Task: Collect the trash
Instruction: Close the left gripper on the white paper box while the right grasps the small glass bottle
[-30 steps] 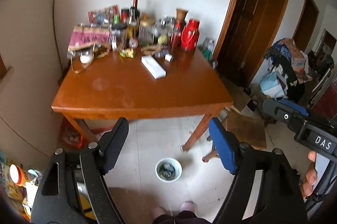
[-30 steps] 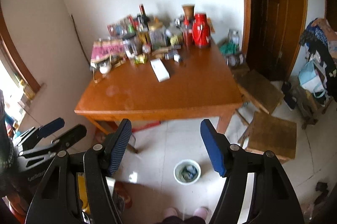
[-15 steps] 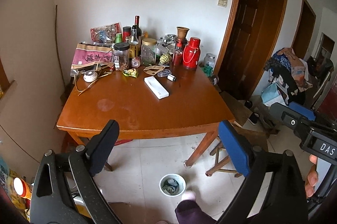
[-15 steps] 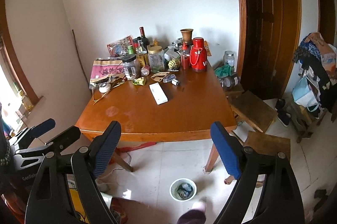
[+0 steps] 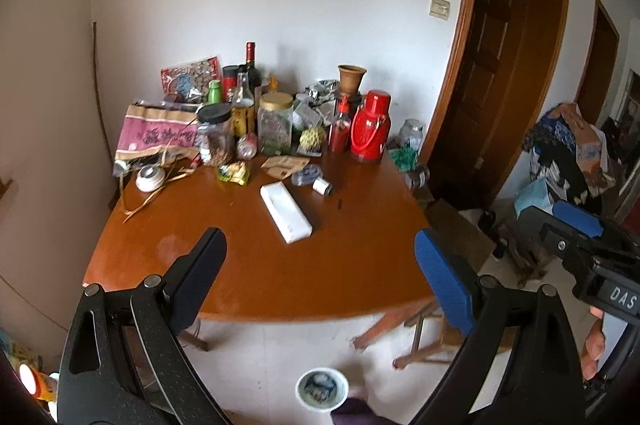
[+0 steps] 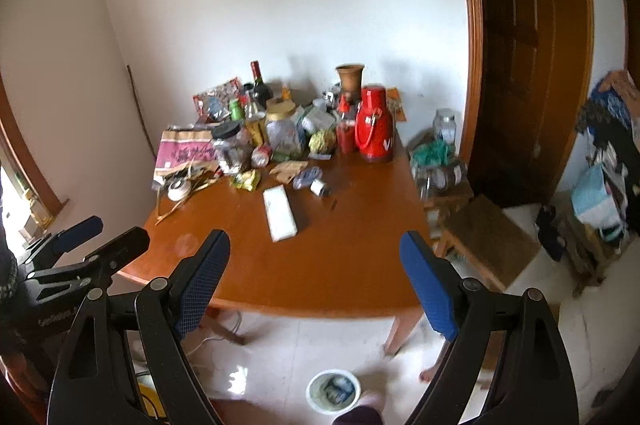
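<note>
Left gripper (image 5: 316, 277) hanging wide, nothing between jaws, jaws having just been opening; right gripper (image 6: 314, 285) likewise spread wide and empty, jaws just opened further. Both pointing down over near edge of wooden worktop (image 5: 248, 265). White flat box (image 5: 285, 212) lying mid-worktop; green-yellow wrapper (image 5: 233, 172) and crumpled brown paper (image 5: 285, 165) lying beyond it, before jars and red thermos (image 5: 370, 127). White bin (image 5: 321, 389) sitting on floor below, scraps inside.
</note>
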